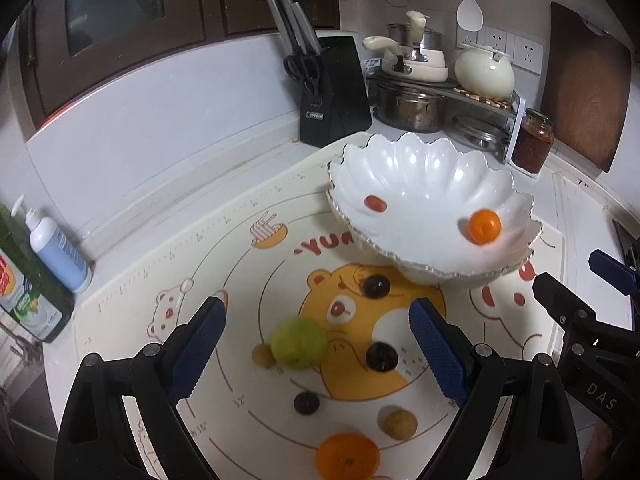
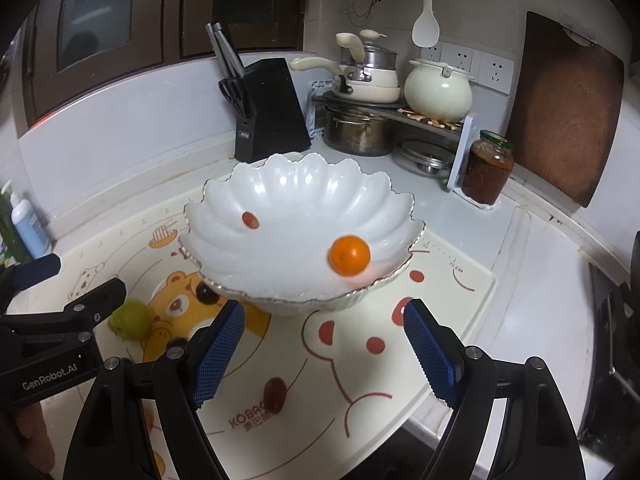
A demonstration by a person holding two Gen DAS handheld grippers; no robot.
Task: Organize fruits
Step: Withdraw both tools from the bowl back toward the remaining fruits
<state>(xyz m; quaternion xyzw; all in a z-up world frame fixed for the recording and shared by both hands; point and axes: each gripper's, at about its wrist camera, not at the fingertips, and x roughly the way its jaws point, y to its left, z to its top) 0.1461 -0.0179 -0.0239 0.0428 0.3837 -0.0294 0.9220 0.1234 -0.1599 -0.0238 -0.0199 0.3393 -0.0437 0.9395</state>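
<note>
Both the left gripper and the right gripper gape wide and hold nothing. Loose fruit, including a green fruit, lies on the mat near the white bowl. A glancing close could roll round fruit away.

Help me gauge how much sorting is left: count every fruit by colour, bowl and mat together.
orange fruits: 2
red fruits: 2
dark grapes: 3
green fruit: 1
tan fruits: 2
Total: 10
</note>
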